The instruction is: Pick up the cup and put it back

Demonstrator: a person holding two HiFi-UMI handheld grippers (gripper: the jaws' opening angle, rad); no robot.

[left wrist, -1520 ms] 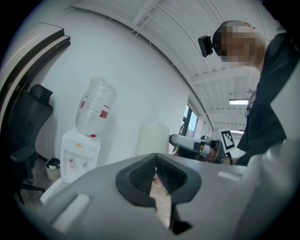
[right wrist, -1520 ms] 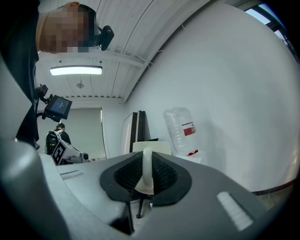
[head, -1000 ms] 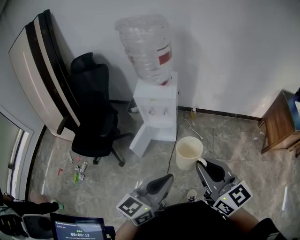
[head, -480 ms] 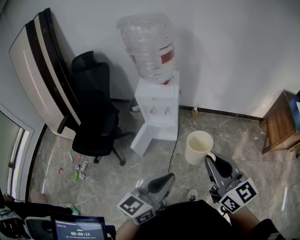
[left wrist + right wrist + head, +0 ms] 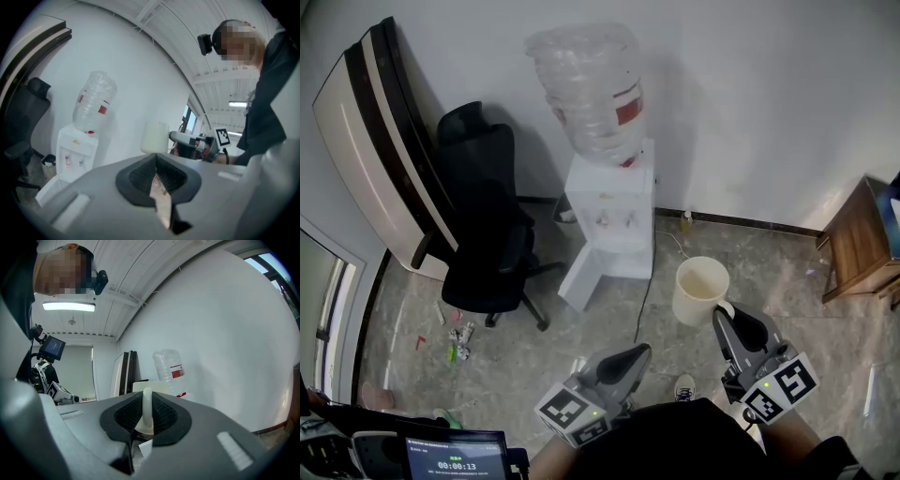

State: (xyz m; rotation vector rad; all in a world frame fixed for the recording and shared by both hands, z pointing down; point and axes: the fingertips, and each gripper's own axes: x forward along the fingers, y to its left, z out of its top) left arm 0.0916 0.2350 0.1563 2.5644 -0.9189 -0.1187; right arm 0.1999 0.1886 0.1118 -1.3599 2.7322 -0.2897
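Right gripper view: the cup (image 5: 159, 386) is largely masked by the right tool (image 5: 148, 401); only handle and rim show. Head view: the wooden cabinet (image 5: 861, 244) is cut by the right edge and the screen (image 5: 455, 457) by the bottom edge. The litter (image 5: 457, 342) beside the office chair (image 5: 483, 234) is too small to identify.

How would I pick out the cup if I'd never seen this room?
Find the white water dispenser against the wall. Just right of it, a cream cup hangs above the floor. Alone here, its handle is clamped in the jaws of the right gripper.
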